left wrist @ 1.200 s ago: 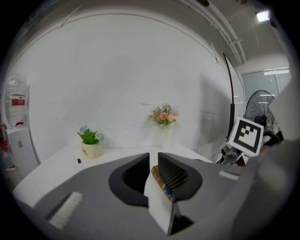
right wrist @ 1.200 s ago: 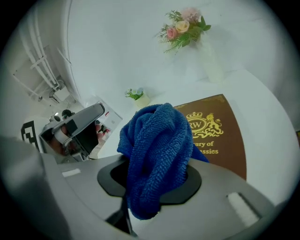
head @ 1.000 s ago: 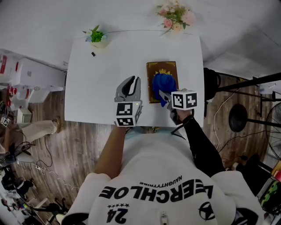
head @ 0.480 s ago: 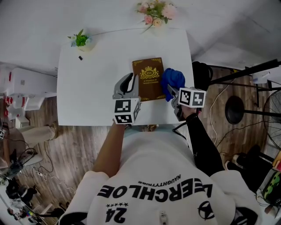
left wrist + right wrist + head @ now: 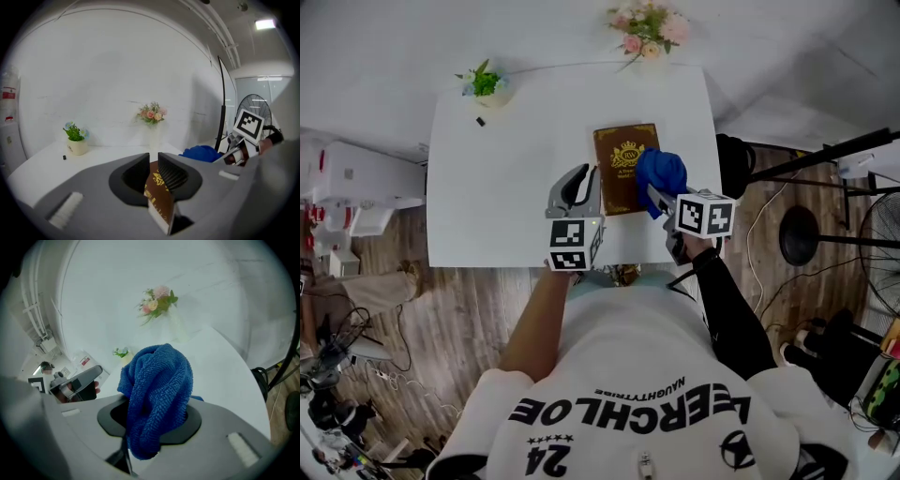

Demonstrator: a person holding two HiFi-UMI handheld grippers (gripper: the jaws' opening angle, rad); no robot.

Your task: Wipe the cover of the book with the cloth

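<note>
A brown book [image 5: 622,167] with a gold crest lies on the white table [image 5: 506,187], right of middle. My left gripper [image 5: 589,184] is shut on the book's near left edge; the cover [image 5: 158,197] shows pinched between its jaws. My right gripper [image 5: 657,199] is shut on a bunched blue cloth [image 5: 662,171], which rests over the book's right side. In the right gripper view the cloth [image 5: 157,394] bulges out above the jaws and hides the book. From the left gripper view the cloth [image 5: 201,153] lies to the right.
At the table's far left corner stands a small potted plant [image 5: 485,82], with a tiny black object [image 5: 478,120] near it. A vase of pink flowers [image 5: 649,26] stands at the far edge. Black stands and cables [image 5: 797,234] fill the floor at right.
The blue cloth lay on the book's middle a second ago, slid off its right side, and now has come back over the right edge. The left gripper kept its hold.
</note>
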